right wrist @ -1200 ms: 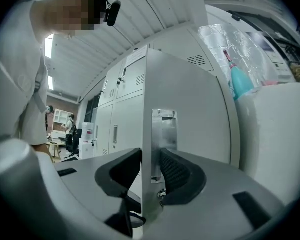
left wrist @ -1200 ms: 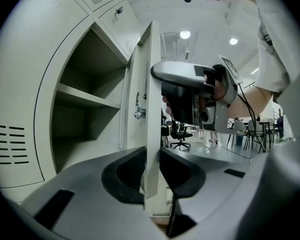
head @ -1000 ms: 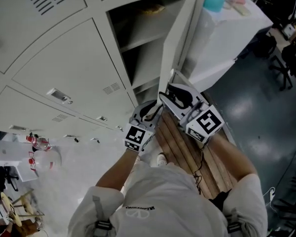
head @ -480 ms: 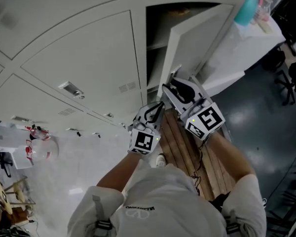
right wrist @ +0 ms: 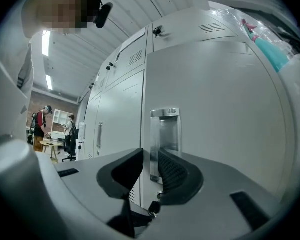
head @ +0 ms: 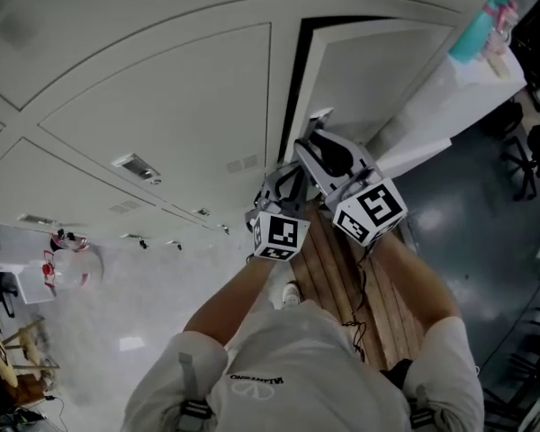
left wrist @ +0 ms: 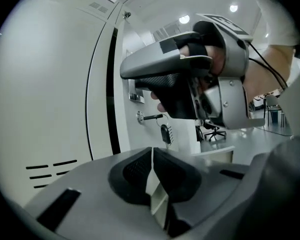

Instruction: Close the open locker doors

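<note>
The white locker door [head: 373, 75] stands almost closed, with only a thin dark gap [head: 293, 88] left at its edge. My right gripper [head: 317, 144] is against the door by its metal recessed handle [right wrist: 165, 134]. Its jaws have just been closing and stand apart; the handle shows in the gap beyond them, with the pads off it. A key [right wrist: 154, 207] hangs below. My left gripper [head: 279, 185] sits just left of the right one, near the gap [left wrist: 110, 94]. Its jaws [left wrist: 151, 176] have just closed and hold nothing. The right gripper [left wrist: 190, 79] fills the top of the left gripper view.
Closed lockers [head: 162, 106] cover the wall to the left. A white table [head: 450, 97] with a teal bottle [head: 475, 36] stands right of the door. Wooden planks [head: 342, 273] lie underfoot. Office chairs [head: 535, 142] are at the far right. People [right wrist: 40, 121] stand far off.
The door has swung from wide open to nearly closed. Both grippers have moved with it toward the locker front. The left jaws have gone from apart to shut.
</note>
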Tool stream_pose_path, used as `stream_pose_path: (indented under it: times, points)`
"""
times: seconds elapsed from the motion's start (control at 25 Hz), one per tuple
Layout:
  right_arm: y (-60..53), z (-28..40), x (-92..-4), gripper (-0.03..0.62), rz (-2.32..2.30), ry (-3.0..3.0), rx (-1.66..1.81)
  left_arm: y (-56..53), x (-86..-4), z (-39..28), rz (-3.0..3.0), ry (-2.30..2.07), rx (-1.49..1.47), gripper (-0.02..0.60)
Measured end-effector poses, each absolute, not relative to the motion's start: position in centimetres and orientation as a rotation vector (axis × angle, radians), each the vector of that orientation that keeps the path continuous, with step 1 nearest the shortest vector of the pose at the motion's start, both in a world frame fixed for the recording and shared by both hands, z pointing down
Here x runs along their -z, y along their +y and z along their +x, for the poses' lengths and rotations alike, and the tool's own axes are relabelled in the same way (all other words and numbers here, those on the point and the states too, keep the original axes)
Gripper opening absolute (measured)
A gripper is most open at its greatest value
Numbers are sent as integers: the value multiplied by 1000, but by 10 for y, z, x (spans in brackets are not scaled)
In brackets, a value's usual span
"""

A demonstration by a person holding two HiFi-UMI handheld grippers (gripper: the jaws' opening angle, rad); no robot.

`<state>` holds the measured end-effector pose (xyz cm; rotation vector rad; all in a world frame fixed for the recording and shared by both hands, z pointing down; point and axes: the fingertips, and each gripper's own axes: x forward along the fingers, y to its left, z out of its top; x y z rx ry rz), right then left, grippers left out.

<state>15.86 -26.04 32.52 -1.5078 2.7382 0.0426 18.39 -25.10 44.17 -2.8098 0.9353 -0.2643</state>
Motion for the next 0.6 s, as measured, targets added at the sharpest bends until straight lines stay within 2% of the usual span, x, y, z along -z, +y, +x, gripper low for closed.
stream_pose_path:
  times: [0.4, 0.6]
  points:
    - [-284, 158, -325, 92, -1547, 2690, -38, -278, -443, 184, -2814, 975, 268, 5]
    - [-292, 166, -327, 46, -1595, 2648, -37, -291, -443, 183, -2838, 1011, 261, 5]
